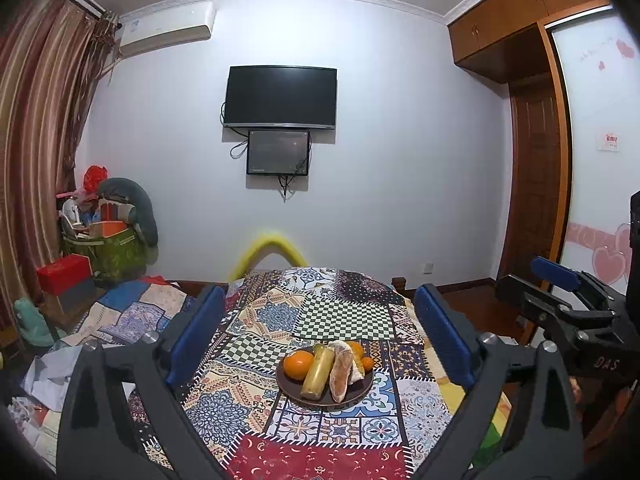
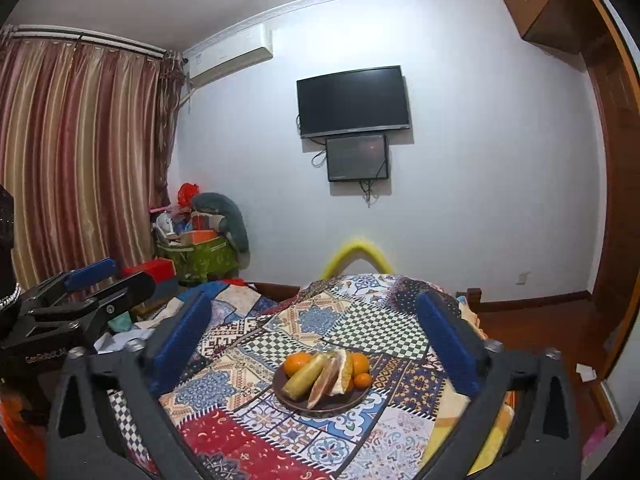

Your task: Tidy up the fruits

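Left wrist view: both hand-held grippers, left (image 1: 320, 338) and right (image 2: 316, 342), wide open, empty; risk of tipping crowded plate (image 1: 360, 398) off soft bed (image 1: 344, 308).

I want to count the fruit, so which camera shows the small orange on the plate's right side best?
The right wrist view: the small orange sits clear at the plate edge, fully visible. In the left wrist view it is partly hidden behind the pale fruit wedge.

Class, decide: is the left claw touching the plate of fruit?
Apart. The left wrist view shows the left claw open, patterned cloth visible between its fingers and the plate.
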Motion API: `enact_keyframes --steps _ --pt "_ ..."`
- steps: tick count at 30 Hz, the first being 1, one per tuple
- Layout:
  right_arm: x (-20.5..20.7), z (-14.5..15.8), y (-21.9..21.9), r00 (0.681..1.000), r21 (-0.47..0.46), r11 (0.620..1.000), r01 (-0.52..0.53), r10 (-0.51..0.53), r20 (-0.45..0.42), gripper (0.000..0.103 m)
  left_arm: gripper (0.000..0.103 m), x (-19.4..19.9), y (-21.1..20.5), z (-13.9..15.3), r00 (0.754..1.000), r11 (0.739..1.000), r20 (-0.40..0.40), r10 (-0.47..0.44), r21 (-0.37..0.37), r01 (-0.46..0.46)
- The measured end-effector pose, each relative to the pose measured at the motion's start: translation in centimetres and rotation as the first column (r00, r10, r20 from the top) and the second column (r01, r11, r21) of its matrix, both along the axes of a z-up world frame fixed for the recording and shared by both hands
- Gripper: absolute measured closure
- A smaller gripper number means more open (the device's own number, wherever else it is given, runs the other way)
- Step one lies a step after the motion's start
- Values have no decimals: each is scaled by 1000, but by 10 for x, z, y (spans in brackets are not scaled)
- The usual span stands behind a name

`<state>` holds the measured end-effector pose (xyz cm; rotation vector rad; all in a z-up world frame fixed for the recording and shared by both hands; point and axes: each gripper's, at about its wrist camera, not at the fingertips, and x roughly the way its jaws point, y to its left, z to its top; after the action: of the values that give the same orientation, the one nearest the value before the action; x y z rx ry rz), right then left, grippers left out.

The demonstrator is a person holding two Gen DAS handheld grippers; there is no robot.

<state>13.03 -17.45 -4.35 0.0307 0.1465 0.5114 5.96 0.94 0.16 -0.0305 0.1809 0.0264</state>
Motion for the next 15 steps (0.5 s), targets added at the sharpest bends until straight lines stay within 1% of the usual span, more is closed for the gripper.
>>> enact_keyframes --steps 3,15 --pt "1 -1 1 1000 -6 1000 3 -3 -3 0 2 -2 -1 -1 1000 1000 2 0 -4 0" --pt "-2 -3 -3 1000 -3 1000 9 -9 -4 0 2 -2 0 0 1000 1000 -1 -8 -7 8"
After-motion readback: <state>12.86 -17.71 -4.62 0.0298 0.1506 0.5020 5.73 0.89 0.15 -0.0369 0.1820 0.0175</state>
